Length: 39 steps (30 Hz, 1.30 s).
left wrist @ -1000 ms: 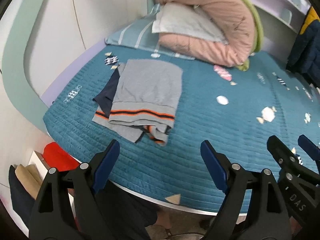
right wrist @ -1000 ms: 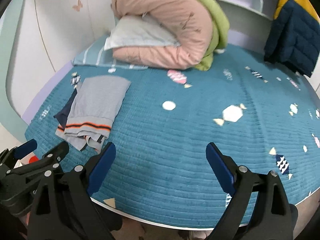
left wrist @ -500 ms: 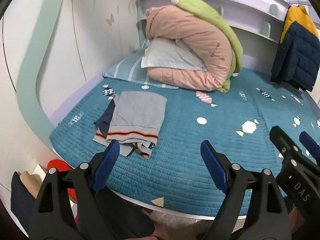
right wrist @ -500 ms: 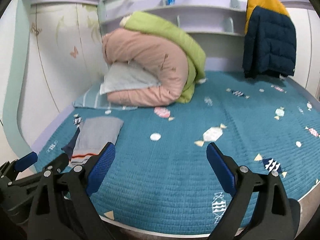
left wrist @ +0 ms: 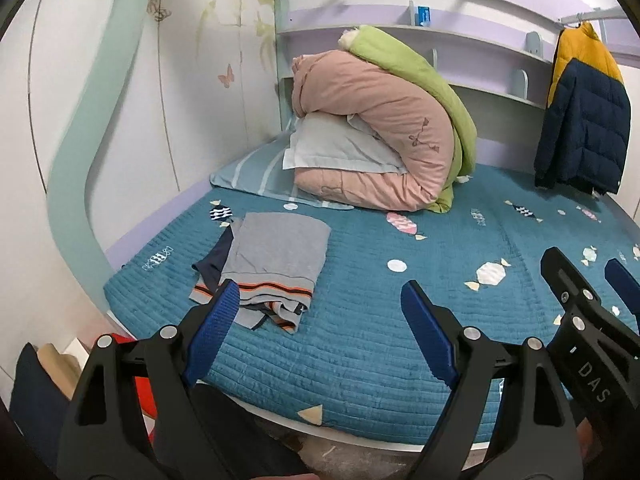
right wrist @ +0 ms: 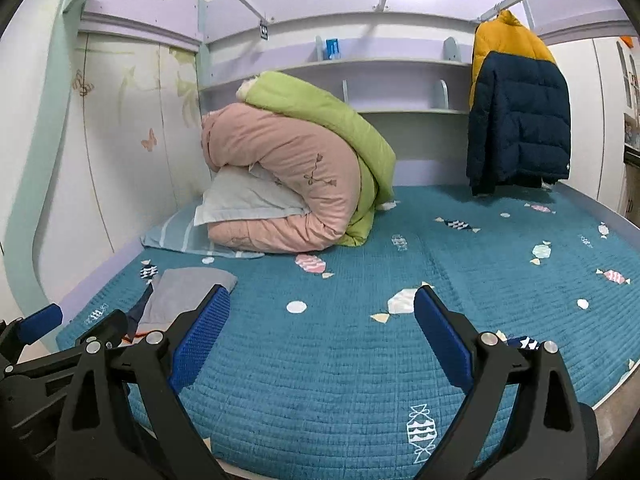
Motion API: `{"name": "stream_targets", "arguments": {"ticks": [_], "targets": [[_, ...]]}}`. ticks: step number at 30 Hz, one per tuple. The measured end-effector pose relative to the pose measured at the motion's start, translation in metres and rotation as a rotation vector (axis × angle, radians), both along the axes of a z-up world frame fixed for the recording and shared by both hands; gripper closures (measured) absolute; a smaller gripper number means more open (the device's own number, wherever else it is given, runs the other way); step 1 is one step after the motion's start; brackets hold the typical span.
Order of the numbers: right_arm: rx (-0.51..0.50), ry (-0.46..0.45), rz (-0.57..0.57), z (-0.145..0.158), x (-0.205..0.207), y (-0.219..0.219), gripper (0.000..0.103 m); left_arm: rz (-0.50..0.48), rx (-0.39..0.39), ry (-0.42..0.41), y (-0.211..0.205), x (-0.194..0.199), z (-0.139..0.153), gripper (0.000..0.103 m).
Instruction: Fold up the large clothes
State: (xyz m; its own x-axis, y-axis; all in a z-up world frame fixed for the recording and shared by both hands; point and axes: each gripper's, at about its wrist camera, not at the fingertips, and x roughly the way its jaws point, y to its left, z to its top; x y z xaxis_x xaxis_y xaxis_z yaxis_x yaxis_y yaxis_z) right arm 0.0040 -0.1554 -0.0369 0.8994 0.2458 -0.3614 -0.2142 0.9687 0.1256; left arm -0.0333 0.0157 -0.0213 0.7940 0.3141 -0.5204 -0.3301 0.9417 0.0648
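Left wrist view: before you lies a bed with a teal quilted cover printed with candy shapes, set against a pale wall with butterfly decals and lilac shelving behind. At the head of the bed, a rolled pink and green duvet sits on a pale grey pillow, itself on a striped pillow. A navy and yellow puffer jacket hangs at the far right. Your task item, the folded grey garment with orange and dark stripes at its hem, lies flat on the cover near the left edge, a navy piece poking out from under its left side. Your left gripper hovers above the near edge of the bed, jaws spread wide, nothing between the blue pads; the garment sits just beyond its left finger, apart from it. Your right gripper enters at the lower right. Right wrist view: same bed cover, duvet, grey pillow, striped pillow and jacket. The grey garment lies at the left, partly hidden behind the left finger. Your right gripper stands released over bare cover, holding nothing. Your left gripper shows at the lower left.
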Motion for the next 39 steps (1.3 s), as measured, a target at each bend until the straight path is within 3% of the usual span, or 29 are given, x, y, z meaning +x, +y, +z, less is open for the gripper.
{"name": "stream_targets", "arguments": {"ticks": [5,14,23,39], "targets": [[-0.03,-0.041,-0.019,-0.013,-0.007,0.003,0.013,0.01,0.071,-0.026,-0.006,-0.004,-0.008,0.019],[-0.003,-0.048,-0.046,-0.025,-0.005,-0.006,0.013,-0.017,0.072,-0.026,-0.008,-0.004,-0.021,0.019],[-0.004,-0.053,-0.03,-0.028,-0.004,-0.005,0.013,-0.02,0.072,-0.035,-0.009,-0.003,-0.026,0.019],[0.017,-0.055,-0.001,-0.028,-0.007,0.003,0.011,-0.006,0.002,-0.049,0.001,-0.008,-0.03,0.019]]}}
